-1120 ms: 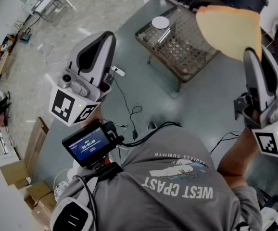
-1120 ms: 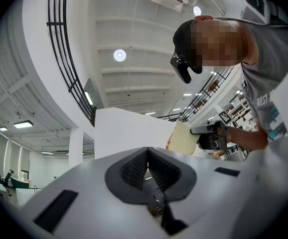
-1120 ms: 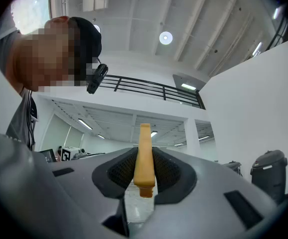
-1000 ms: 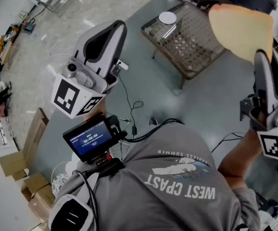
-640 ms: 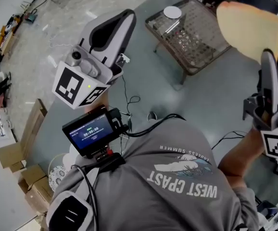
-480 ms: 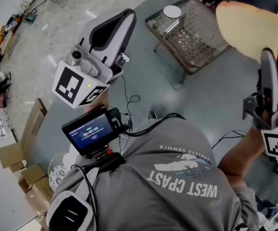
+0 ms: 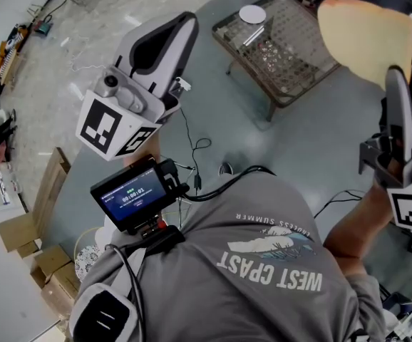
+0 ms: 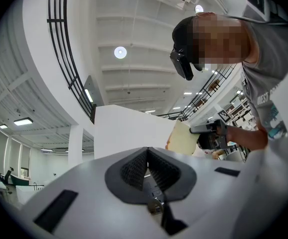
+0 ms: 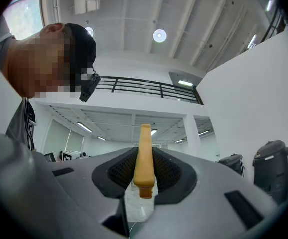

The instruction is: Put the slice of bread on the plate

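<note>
The slice of bread [image 7: 366, 38], pale tan and flat, is standing upright in the air, its lower edge being pinched by the right gripper [image 7: 398, 77]. The plate [image 7: 252, 14], small, round and white, is lying on the mesh-topped desk [image 7: 291, 70], apart from the slice.

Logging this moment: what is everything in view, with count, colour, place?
slice of bread: one, tan, clamped in the jaws of the right hand-held gripper
low mesh-topped table: one, dark, on the floor ahead
round plate: one, white, on that table's far corner
cardboard boxes: several, brown, floor, lower left
cable: one, black, on the grey floor
small lit screen: one, black, at the person's chest
left hand-held gripper: one, white-grey, jaws together, empty
right hand-held gripper: one, white-grey, shut on the bread
</note>
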{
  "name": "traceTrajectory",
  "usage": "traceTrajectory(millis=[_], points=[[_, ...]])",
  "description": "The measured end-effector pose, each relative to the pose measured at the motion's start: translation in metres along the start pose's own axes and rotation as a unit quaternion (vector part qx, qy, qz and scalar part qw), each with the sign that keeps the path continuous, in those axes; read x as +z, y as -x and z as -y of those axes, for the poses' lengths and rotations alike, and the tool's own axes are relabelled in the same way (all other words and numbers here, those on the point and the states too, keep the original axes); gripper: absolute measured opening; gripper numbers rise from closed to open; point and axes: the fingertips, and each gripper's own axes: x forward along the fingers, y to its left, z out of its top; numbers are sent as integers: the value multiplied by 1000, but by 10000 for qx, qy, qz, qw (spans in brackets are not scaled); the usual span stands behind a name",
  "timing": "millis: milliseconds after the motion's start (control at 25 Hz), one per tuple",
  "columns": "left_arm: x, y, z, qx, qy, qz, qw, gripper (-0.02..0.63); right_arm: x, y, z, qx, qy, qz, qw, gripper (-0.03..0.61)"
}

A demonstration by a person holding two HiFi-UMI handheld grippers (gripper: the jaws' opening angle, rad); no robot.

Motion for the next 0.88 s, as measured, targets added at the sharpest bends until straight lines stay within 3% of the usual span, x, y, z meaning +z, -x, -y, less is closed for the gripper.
traceTrajectory(millis=[880], points=[[-7, -3, -5, 12, 38, -177, 9998, 8, -9, -14, 6, 114, -234, 4, 9997, 91]])
